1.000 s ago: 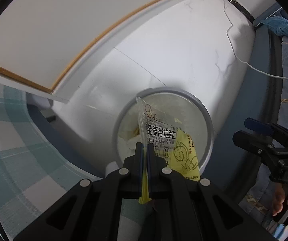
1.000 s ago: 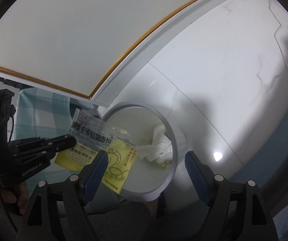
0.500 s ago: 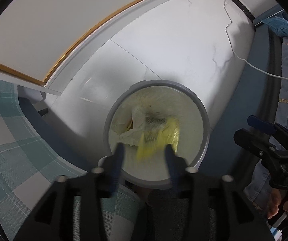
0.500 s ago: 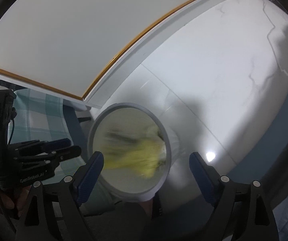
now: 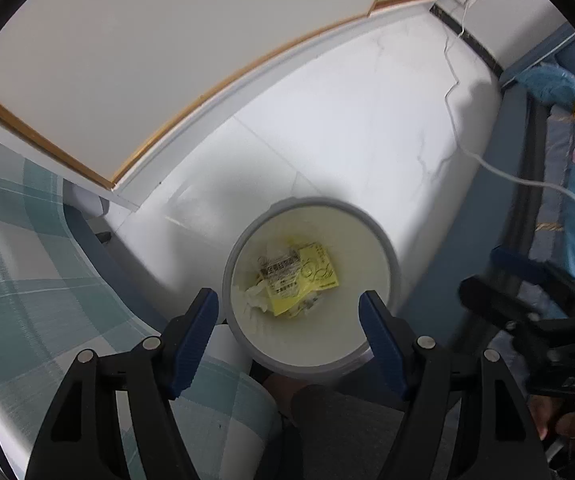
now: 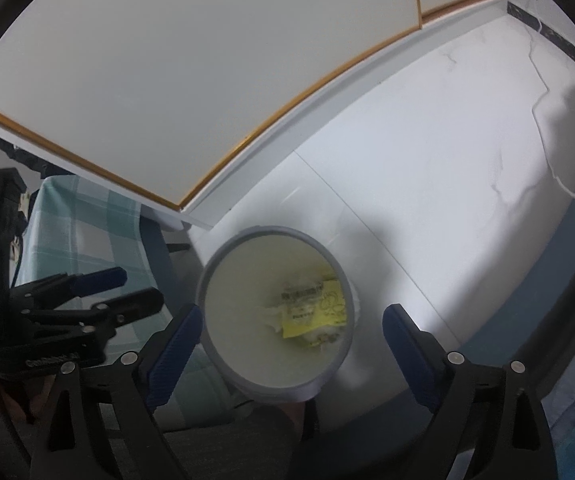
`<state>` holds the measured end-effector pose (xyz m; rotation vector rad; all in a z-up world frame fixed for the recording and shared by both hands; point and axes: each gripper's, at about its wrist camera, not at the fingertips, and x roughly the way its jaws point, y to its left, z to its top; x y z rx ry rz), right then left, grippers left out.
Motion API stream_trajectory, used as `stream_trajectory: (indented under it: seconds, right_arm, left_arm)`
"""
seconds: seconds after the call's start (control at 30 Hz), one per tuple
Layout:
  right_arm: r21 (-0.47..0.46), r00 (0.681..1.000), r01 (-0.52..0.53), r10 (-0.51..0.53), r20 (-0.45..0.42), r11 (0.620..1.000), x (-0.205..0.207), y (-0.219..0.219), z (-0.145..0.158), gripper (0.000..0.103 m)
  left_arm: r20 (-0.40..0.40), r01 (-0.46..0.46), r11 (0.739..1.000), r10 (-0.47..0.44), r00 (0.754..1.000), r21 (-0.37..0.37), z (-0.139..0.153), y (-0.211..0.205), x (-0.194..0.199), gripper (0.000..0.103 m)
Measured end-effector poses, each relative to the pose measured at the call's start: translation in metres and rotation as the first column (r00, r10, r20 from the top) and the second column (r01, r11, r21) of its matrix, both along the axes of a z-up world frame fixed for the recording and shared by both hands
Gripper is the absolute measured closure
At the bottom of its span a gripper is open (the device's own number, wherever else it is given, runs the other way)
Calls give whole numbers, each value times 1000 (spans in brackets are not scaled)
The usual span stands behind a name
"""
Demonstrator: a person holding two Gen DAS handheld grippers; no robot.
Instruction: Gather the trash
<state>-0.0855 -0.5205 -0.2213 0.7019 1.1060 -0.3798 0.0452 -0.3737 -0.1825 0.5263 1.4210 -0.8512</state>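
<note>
The yellow bread wrapper (image 5: 301,280) lay at the bottom of the round grey-rimmed waste bin (image 5: 247,236), resting flat on crumpled white tissue (image 5: 253,296), its printed face up. From the right wrist view the same wrapper (image 6: 319,306) sat low in the bin (image 6: 215,256), towards the side nearer the white tiled floor (image 5: 367,128).

The left gripper (image 5: 289,312) hung over the bin with its jaws just sprung apart, nothing between the blue pads, the wrapper well below them. The right gripper (image 6: 293,328) was spread wide too, jaws just opened a touch more and gripping nothing, the bin's mouth framed between them.

As for handling, the wrapper looked like thin, glossy plastic film: very light, limp and likely slippery. It should crumple rather than break, so nothing fragile there. A pinch on an edge or corner, pads closed fully, seemed the sure hold; a flat face would probably slide away. The tissue beneath appeared soft and would squash under any grip.

This piece looked done with. A checked teal cloth (image 5: 27,272) showed at the left, and a white cable (image 5: 459,92) trailed across the floor; neither view showed further trash.
</note>
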Motion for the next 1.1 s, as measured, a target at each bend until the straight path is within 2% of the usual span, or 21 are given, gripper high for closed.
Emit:
stream_trajectory:
  seconds: [0.2, 0.3, 0.43, 1.1]
  right_arm:
    - [-15, 1000, -6, 6, 20, 1000, 0, 7, 12, 9]
    - [-14, 1000, -7, 8, 29, 1000, 0, 10, 16, 9]
    - [-13, 999, 0, 0, 53, 1000, -3, 9, 21, 7]
    - [-17, 998, -6, 7, 58, 1000, -6, 13, 32, 5]
  left_arm:
    - [16, -36, 998, 36, 999, -46, 18, 7, 1, 34]
    - [49, -46, 998, 48, 998, -39, 22, 10, 1, 34]
    - [45, -59, 998, 60, 997, -24, 21, 12, 1, 34]
    - [85, -68, 998, 70, 994, -17, 34, 20, -4, 33]
